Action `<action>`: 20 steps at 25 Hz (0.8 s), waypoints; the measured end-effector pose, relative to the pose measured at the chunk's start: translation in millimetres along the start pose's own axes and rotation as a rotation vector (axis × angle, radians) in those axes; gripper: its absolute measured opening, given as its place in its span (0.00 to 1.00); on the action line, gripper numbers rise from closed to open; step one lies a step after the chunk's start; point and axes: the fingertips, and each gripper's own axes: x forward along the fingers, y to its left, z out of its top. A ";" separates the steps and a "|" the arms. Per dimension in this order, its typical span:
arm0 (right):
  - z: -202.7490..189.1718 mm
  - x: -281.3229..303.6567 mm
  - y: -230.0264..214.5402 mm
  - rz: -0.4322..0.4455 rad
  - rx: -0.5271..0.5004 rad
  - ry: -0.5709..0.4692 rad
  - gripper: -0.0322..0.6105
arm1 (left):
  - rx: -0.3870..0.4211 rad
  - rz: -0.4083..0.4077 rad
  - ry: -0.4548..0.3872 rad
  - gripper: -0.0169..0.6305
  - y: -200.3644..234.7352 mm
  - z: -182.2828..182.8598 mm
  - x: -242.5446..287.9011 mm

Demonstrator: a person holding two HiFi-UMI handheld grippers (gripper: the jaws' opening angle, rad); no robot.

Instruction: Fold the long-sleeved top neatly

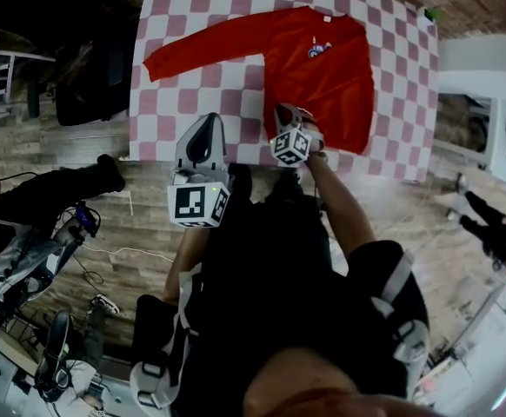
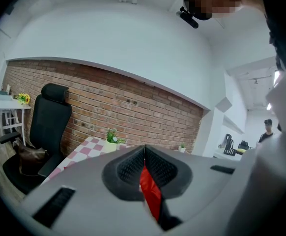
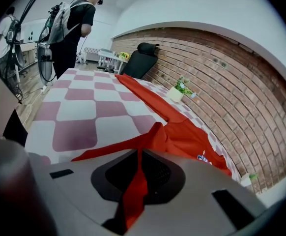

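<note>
Ahead of both grippers, the soft red long-sleeved top [image 1: 322, 68] lies on the pink-and-white checked tablecloth [image 1: 183, 102]. The right gripper [image 3: 139, 154] pinches its near hem into a ridge, and the left gripper [image 2: 144, 150] is clamped tight on a thin red fold.

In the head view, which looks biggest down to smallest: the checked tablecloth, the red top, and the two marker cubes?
1. pink-and-white checked tablecloth
2. red long-sleeved top
3. left black-and-white marker cube, though it's nearer the camera, so unsure
4. right black-and-white marker cube
</note>
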 end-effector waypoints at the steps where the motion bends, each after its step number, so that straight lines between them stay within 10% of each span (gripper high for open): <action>1: -0.5 0.7 3.1 0.007 0.003 0.007 0.10 | -0.001 -0.003 -0.002 0.04 1.8 -0.6 -0.1; 12: 4.0 0.2 20.0 0.104 0.113 0.038 0.10 | -0.025 -0.015 0.000 0.04 21.9 1.3 1.3; 20: 59.8 -49.6 -22.7 0.007 0.425 -0.115 0.08 | -0.034 -0.015 -0.010 0.04 46.2 2.1 -3.1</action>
